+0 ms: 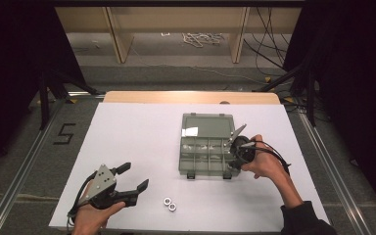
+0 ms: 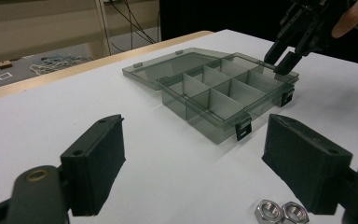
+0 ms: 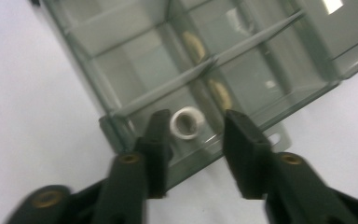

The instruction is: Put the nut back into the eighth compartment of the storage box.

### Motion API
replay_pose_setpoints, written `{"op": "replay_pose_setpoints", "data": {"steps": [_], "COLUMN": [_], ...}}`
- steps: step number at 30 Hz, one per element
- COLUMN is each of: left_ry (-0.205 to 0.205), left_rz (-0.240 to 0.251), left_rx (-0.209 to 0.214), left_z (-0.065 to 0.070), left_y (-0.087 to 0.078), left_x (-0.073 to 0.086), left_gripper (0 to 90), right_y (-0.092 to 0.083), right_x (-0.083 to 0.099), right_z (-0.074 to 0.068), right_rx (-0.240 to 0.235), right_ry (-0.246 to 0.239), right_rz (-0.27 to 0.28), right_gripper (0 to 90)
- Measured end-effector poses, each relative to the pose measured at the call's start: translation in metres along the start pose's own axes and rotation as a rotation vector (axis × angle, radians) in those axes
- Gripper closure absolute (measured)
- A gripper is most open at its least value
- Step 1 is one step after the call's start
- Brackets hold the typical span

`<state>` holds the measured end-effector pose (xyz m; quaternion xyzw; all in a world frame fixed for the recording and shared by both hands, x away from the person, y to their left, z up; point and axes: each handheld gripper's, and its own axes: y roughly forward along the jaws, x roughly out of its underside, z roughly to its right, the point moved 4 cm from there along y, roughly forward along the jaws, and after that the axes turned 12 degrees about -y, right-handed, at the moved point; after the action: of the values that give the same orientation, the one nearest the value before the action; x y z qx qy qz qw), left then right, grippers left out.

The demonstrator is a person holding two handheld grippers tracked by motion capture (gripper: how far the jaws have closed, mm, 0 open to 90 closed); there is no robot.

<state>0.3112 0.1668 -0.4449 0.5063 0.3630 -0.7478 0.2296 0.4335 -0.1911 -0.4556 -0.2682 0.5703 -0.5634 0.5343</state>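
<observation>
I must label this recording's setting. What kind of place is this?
Probably a lab recording station: a white-covered table ringed by black curtains, loose cables on the floor, and a floor mark "5".

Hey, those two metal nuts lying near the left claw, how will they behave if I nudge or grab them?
The two nuts lie flat on their faces, touching, so a nudge would probably slide them rather than roll them. They look like shiny metal: likely rigid, heavy for their size, and slippery between claw pads. Being low, they may be awkward to pinch from the table.

bare white table (image 1: 127, 132) lies open left of the compartment box (image 1: 207, 147); two nuts (image 1: 170, 203) sit near the left claw (image 1: 136, 177).
</observation>
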Motion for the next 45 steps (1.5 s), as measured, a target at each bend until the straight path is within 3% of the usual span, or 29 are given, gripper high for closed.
{"op": "replay_pose_setpoints", "data": {"steps": [2,5,10,16,28,33,34,45], "left_ry": [-0.012,-0.016,-0.035,-0.015,-0.024,-0.041,-0.025,-0.026], "left_rz": [0.004,0.015,0.016,0.02,0.034,0.034,0.034,0.035], "left_rx": [-0.007,-0.002,-0.013,-0.015,-0.027,-0.034,-0.032,-0.035], "left_z": [0.0,0.0,-0.001,-0.002,-0.003,-0.003,-0.004,-0.005], "left_y": [0.0,0.0,-0.001,-0.002,-0.003,-0.003,-0.003,-0.003], "left_x": [0.0,-0.001,-0.001,-0.002,-0.003,-0.002,-0.003,-0.003], "left_gripper": [19.6,19.6,19.6,19.6,19.5,19.6,19.5,19.6], "right_y": [-0.003,-0.009,-0.02,-0.021,-0.02,-0.015,-0.014,-0.005], "right_x": [-0.004,-0.014,-0.037,-0.054,-0.07,-0.076,-0.077,-0.086], "right_z": [-0.002,-0.007,-0.03,-0.055,-0.09,-0.104,-0.106,-0.125], "right_rx": [0.004,0.055,0.023,-0.017,-0.074,-0.089,-0.09,-0.129], "right_ry": [0.0,-0.014,-0.037,-0.054,-0.091,-0.134,-0.137,-0.168], "right_rz": [0.019,0.051,0.127,0.182,0.236,0.224,0.225,0.217], "right_gripper": [54.6,44.5,31.1,26.4,24.7,24.5,24.6,25.6]}}
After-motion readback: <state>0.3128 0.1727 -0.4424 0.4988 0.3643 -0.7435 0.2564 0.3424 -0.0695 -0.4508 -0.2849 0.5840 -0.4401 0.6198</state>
